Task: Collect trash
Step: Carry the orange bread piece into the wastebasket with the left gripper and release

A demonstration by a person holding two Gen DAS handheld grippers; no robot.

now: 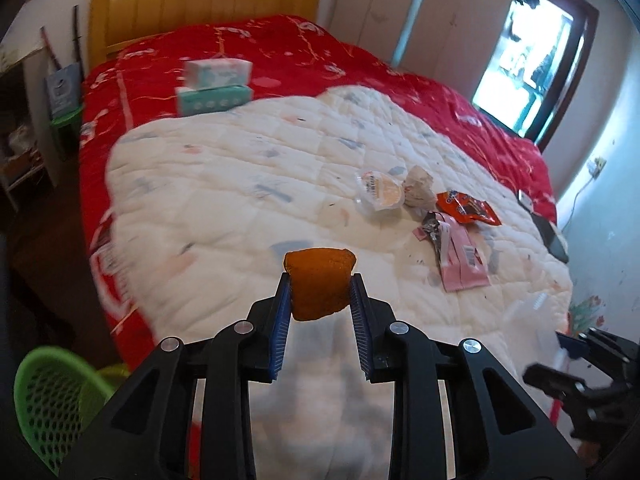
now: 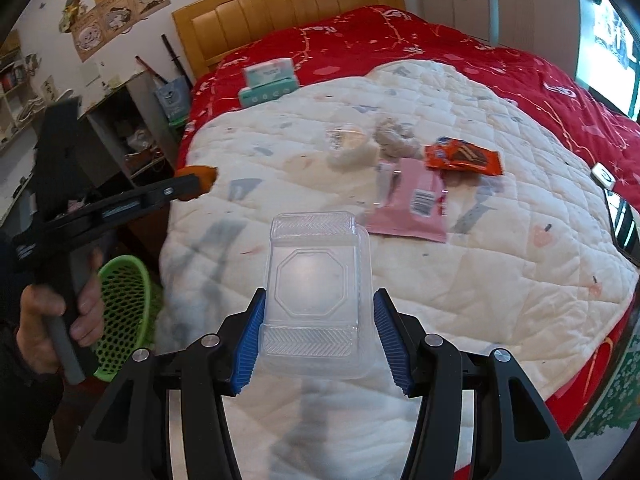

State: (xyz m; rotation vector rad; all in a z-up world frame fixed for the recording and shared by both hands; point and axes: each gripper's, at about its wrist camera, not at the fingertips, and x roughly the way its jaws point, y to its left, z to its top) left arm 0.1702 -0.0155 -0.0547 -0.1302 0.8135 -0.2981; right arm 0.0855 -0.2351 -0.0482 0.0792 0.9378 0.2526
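Note:
My left gripper (image 1: pixel 319 280) is shut on an orange peel (image 1: pixel 319 285) and holds it above the white quilt (image 1: pixel 224 184); it also shows in the right wrist view (image 2: pixel 196 182) at the bed's left edge. My right gripper (image 2: pixel 318 300) is shut on a clear plastic clamshell box (image 2: pixel 314 292) above the quilt. On the quilt lie a clear wrapper (image 1: pixel 378 192), a crumpled tissue (image 1: pixel 420 190), an orange snack packet (image 1: pixel 466 208) and a pink packet (image 1: pixel 460 260). A green mesh bin (image 2: pixel 124 304) stands on the floor left of the bed, below the left gripper.
Two tissue boxes (image 1: pixel 214 86) are stacked on the red bedspread (image 1: pixel 280 44) near the wooden headboard (image 1: pixel 200 0). A phone (image 2: pixel 622 224) lies at the bed's right edge. Shelves (image 2: pixel 128 136) stand left of the bed. A window (image 1: pixel 528 68) is at right.

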